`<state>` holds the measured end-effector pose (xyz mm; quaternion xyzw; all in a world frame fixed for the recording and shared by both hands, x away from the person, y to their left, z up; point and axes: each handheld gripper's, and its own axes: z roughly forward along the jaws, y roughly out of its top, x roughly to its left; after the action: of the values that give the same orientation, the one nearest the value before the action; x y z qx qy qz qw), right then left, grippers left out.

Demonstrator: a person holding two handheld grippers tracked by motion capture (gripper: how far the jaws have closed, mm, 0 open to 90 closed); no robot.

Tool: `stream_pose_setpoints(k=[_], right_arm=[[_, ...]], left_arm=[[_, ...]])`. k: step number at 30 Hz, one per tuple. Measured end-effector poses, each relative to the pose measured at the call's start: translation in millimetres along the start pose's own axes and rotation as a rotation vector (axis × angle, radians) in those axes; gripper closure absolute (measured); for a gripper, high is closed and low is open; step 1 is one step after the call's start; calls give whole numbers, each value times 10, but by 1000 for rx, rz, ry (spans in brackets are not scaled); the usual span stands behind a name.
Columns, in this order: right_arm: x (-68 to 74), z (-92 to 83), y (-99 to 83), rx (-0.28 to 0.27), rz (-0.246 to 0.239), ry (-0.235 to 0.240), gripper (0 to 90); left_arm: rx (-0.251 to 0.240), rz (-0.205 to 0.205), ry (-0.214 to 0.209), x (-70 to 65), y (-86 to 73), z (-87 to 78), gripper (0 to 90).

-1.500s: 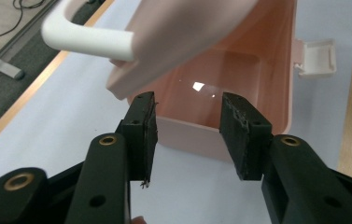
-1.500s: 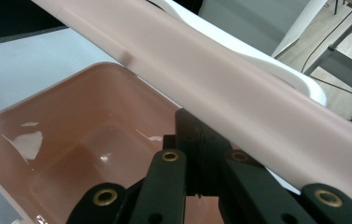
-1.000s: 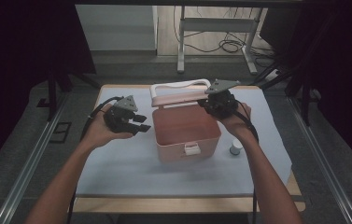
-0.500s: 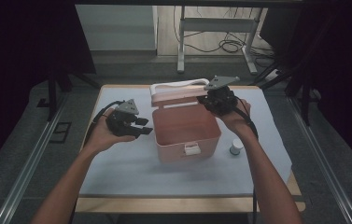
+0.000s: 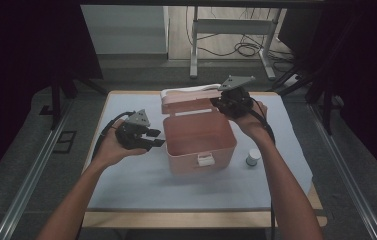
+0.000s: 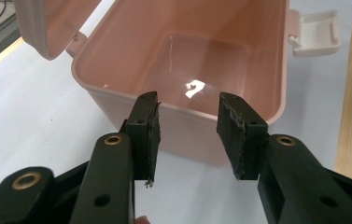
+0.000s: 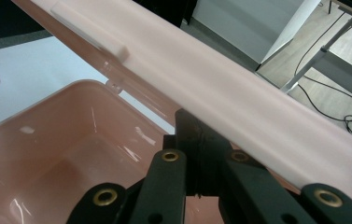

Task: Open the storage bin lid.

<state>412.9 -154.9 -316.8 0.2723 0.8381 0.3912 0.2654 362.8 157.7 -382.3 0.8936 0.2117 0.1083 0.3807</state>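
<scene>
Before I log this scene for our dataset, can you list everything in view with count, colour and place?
Storage box: one, pink, open and empty, middle of the table.
Lid: one, pink, hinged up at the box's far edge.
Latch: one, white, on the box's near wall.
Small jar: one, pale with a dark top, on the cloth right of the box.
Cloth: one, light blue, covering the tabletop.
Table: one, wooden, its edge showing at the near side.
Metal frame: one, grey, on the floor beyond the table, with black cables.
Left gripper: one, black, jaws apart, left of the box.
Right gripper: one, black, shut at the lid's right end.
Forearms: two, coming in from the bottom.
</scene>
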Motion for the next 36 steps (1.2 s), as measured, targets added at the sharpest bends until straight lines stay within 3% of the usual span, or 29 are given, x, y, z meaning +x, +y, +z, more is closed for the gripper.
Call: stream_pose_setpoints(k=[12, 18, 25, 36], right_arm=[[-61, 50, 75, -1, 5, -9, 897], [-90, 68, 99, -1, 6, -14, 897], [-154, 103, 128, -3, 19, -18, 897], [-235, 150, 156, -5, 34, -26, 897]], left_arm=[[-14, -54, 9, -21, -196, 33, 599], [-7, -83, 3, -21, -279, 99, 695], [4, -91, 0, -63, -372, 183, 766], [16, -107, -4, -89, -497, 292, 786]])
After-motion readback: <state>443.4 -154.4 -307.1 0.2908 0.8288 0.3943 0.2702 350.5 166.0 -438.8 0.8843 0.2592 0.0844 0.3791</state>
